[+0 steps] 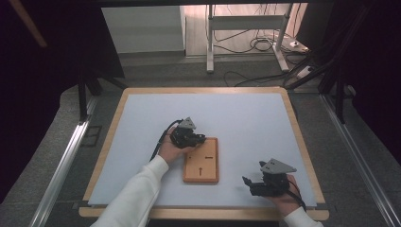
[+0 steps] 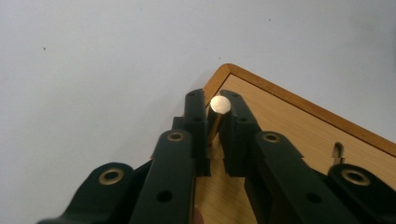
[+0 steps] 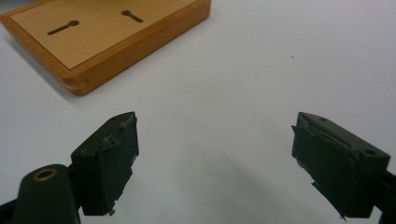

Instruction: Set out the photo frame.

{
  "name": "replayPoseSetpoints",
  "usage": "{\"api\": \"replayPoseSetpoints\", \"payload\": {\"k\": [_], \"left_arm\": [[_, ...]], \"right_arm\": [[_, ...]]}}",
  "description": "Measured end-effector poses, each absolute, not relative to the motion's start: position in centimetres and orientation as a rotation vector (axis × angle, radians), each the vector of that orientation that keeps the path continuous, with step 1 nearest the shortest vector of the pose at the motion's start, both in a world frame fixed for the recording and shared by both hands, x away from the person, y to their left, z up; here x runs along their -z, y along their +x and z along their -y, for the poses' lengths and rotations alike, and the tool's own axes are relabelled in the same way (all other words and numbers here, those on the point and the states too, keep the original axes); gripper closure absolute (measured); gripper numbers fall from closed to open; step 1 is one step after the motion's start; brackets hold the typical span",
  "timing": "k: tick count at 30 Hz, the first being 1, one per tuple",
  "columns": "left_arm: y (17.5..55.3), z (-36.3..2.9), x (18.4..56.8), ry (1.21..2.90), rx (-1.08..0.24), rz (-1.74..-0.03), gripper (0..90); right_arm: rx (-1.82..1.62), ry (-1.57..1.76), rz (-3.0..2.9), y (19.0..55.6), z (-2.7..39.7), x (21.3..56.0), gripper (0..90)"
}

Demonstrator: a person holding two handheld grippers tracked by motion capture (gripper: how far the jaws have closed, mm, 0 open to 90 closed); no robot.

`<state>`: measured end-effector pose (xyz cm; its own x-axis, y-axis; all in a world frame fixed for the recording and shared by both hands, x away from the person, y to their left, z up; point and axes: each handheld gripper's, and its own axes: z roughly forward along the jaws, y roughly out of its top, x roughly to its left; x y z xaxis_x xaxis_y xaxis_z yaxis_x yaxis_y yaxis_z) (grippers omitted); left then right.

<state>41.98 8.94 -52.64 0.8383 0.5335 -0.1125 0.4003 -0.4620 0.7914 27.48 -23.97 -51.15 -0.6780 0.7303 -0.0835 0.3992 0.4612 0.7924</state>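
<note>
- Gripping step in hand: a small brass pin [image 2: 218, 116] is pinched upright between the jaws of the left gripper [image 2: 214, 121], at the far left corner of the wooden board [image 1: 210, 172]
- Pin foot is hidden by the jaws; whether it sits in a hole cannot be told
- Two keyhole slots [image 3: 63, 27] are seen in the board's face
- Right gripper [image 3: 215, 158] is held spread over bare mat [image 1: 246, 118], well apart from the board, nothing between its jaws
- Next move is judged to call for a straight lift or press along the pin's axis, grip kept firm, without tilt
</note>
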Motion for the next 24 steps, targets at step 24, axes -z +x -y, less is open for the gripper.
{"api": "replayPoseSetpoints", "payload": {"k": [24], "left_arm": [[43.5,-9.5,52.4,2.129,-0.015,-0.712,82.4]], "right_arm": [[-1.011,0.618,-2.388,25.5,17.5,50.6,12.4]]}}
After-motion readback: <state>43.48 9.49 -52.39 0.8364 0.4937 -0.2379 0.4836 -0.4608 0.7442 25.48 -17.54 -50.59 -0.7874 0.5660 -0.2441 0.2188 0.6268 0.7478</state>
